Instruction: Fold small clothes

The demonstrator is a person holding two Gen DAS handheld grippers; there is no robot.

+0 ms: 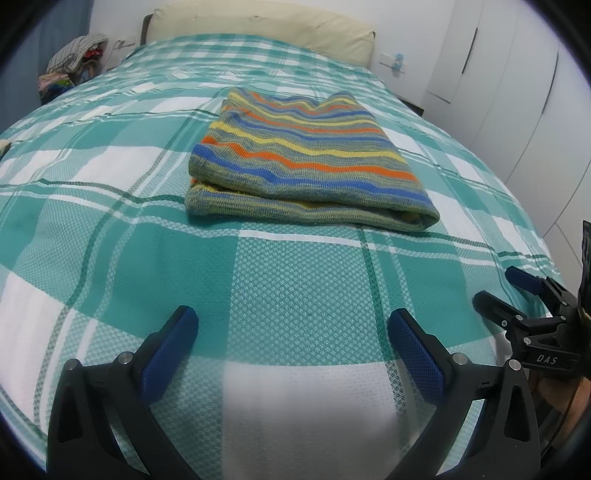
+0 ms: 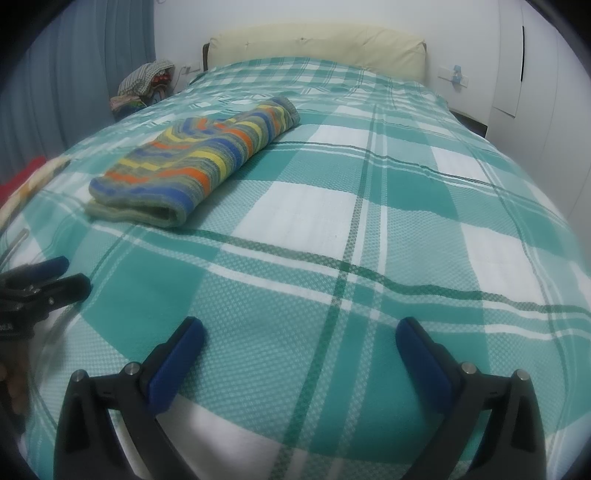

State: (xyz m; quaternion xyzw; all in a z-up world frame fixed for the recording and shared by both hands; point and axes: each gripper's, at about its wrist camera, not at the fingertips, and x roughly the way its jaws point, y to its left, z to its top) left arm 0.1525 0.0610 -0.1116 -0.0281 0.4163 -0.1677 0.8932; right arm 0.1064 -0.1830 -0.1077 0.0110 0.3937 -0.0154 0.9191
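A striped knit garment (image 1: 299,158) in blue, orange, yellow and grey-green lies folded flat on the bed; it also shows in the right wrist view (image 2: 195,158) at the left. My left gripper (image 1: 291,325) is open and empty, hovering over the bedspread short of the garment. My right gripper (image 2: 299,332) is open and empty, over the bedspread to the garment's right. Each gripper shows in the other's view: the right one (image 1: 498,284) at the right edge, the left one (image 2: 74,273) at the left edge.
The bed has a teal and white checked bedspread (image 1: 110,177) and a cream headboard (image 1: 266,26). A pile of clothes (image 1: 74,62) sits at the bed's far left. White wardrobe doors (image 1: 517,74) stand on the right. Red and cream cloth (image 2: 26,177) lies at the left edge.
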